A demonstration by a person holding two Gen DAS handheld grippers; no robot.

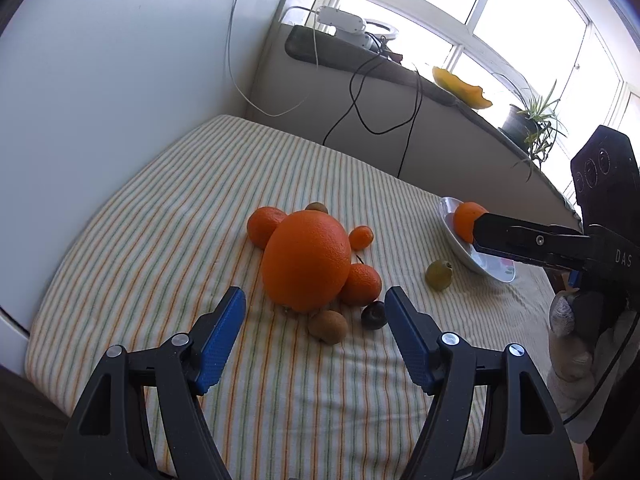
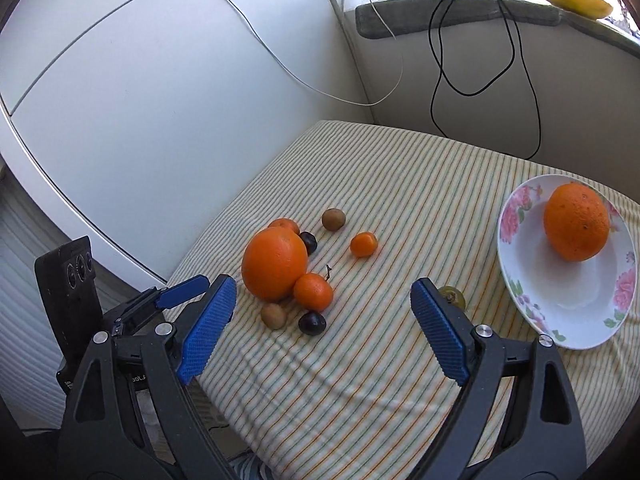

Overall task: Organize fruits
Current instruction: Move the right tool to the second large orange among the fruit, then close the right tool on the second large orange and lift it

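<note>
- One orange [image 2: 576, 227] sits on the plate [image 2: 516, 280]; the rest cluster left of it.
- Your left tongs [image 1: 314, 304] and right tongs [image 2: 322, 294] both gape, empty.
- Next, likely the big orange [image 1: 306, 260]: go wide.

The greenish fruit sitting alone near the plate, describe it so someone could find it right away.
On the striped tablecloth, look between the cluster around the big orange and the flowered white plate. There a small greenish fruit lies alone just beside the plate's rim. Unlike the orange, brown and dark fruits, it is yellow-green and touches nothing else.
</note>
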